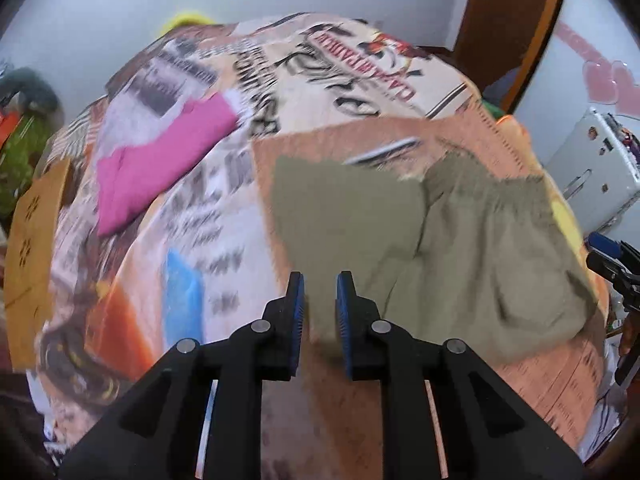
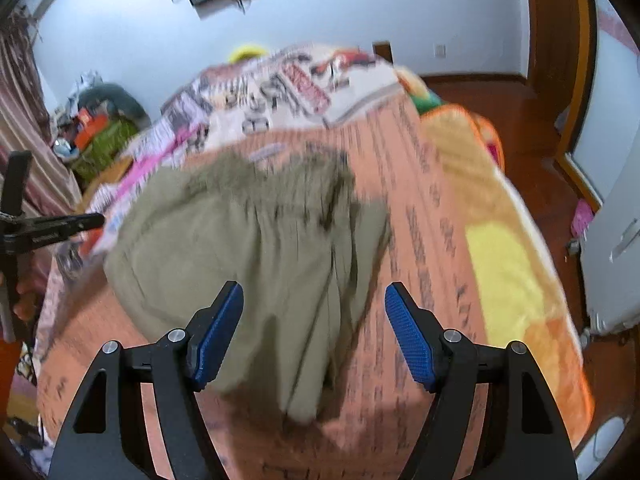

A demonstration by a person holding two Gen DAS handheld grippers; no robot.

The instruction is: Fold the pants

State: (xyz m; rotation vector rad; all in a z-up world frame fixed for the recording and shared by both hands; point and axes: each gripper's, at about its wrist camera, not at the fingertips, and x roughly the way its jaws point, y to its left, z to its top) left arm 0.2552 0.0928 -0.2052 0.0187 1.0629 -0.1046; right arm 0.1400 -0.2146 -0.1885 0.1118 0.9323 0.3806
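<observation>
Here the folded olive-green cotton pants (image 2: 256, 248) lie ahead of both grippers, nearer the right gripper (image 2: 314, 334), whose fingers stand wide apart and empty above the near edge, while the left gripper (image 1: 320, 320) has its fingers narrowly apart, pinching nothing.

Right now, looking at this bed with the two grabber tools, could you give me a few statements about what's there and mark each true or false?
1. The pants are olive green. True.
2. The right gripper is clamped on the pants. False: its jaws stand wide apart, with nothing pinched between them.
3. A pink garment lies on the bed apart from the pants. True.
4. The left gripper has its jaws spread as wide as the right one's. False: only a narrow gap shows between them.
5. The pants lie on a plain white sheet. False: they lie on an orange printed cover.
</observation>
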